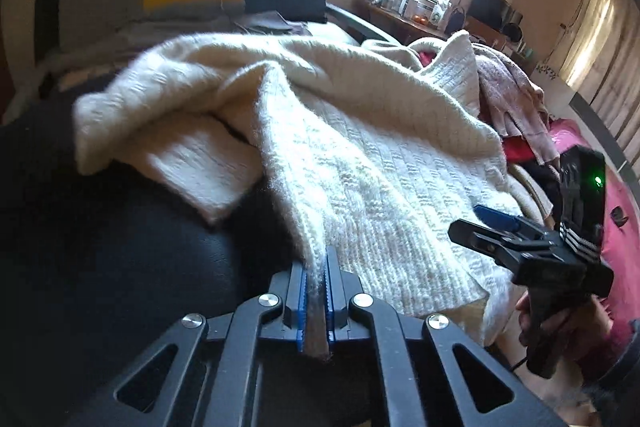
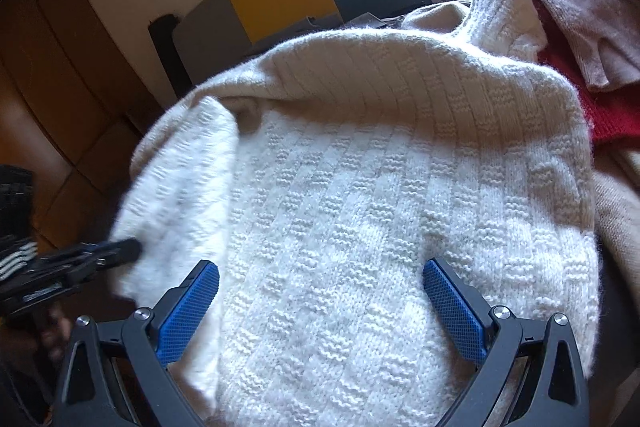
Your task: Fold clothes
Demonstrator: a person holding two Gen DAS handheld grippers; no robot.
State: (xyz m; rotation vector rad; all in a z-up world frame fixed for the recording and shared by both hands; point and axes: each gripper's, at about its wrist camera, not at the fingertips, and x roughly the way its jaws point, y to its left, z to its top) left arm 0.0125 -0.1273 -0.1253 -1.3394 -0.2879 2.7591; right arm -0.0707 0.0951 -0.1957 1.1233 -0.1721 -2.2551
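Cream, basket-weave knit sweater (image 2: 360,211) lies spread on a dark, glossy leather-like seat (image 1: 120,267), directly ahead of both tools. Left gripper (image 1: 316,267): blue ribbed pads clenched on the sweater's near edge, w/ fabric running up & away from the jaws as a raised ridge; a loose sleeve-like flap (image 1: 180,163) sits ahead-left of it. Right gripper (image 2: 320,291): released, jaws spread wide, hovering just over the sweater body, nothing between the pads. Pile of pink & red garments (image 1: 516,107) lies beyond, to the right gripper's far side. Judgement: step in hand = carrying the pinched edge across for a fold. To do it well, keep the pinch firm, lift enough that the edge clears the body, & let the right tool pin the fold line so the knit doesn't drag or bunch.
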